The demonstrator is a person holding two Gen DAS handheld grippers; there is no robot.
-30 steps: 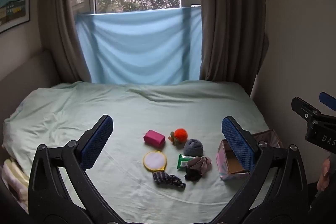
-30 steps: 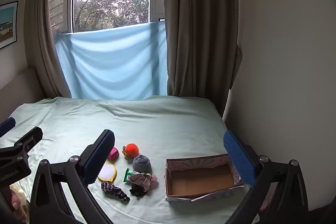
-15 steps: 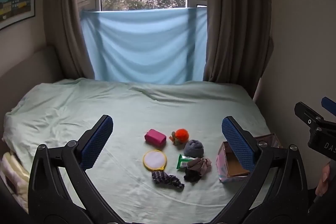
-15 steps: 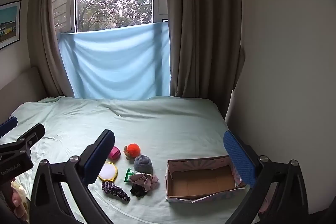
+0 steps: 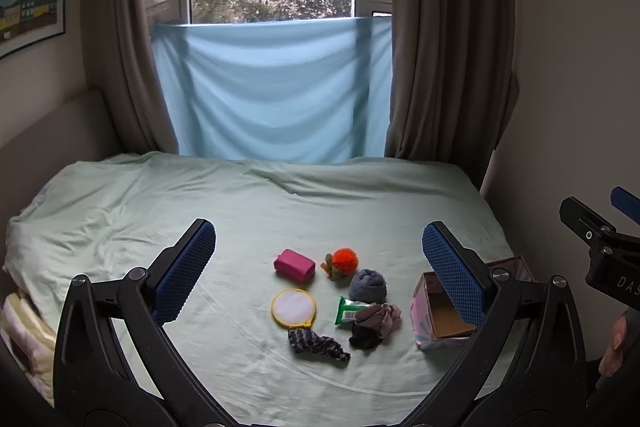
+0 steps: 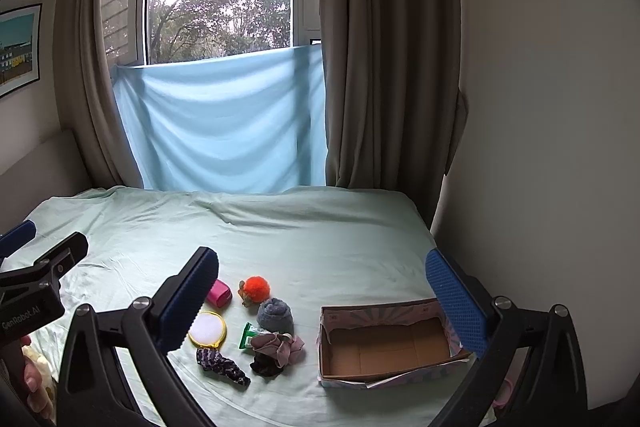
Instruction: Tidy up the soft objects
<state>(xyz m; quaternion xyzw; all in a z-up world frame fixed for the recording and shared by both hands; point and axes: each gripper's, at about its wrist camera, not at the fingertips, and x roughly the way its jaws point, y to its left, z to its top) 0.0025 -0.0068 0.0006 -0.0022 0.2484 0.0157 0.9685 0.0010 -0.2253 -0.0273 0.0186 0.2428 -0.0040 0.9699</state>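
Since a second earlier both grippers had lifted and tipped slightly, so the window sat higher in each view, while nothing on the bed (image 5: 120,211) had shifted. The left gripper (image 5: 318,269) and the right gripper (image 6: 322,301) both hovered above the near edge, jaws spread wide and holding nothing, apparently poised to survey the items before a first pick. The soft things lay clustered together on the sheet: a pink sponge (image 5: 294,264) at the far left, an orange pompom (image 5: 344,261), a grey rolled sock (image 5: 367,284), a yellow-rimmed round pad (image 5: 293,308), a green packet (image 5: 347,309), a crumpled mauve cloth (image 5: 378,317) and a dark patterned scrunchie (image 5: 318,342) nearest. The cardboard box (image 6: 386,345) stood just right of the cluster, open side up, likely as the place to collect them. The right wrist view showed the box's bare interior in full; in the left wrist view one finger (image 5: 454,281) covered much of it, though only there did the sponge show unobstructed.
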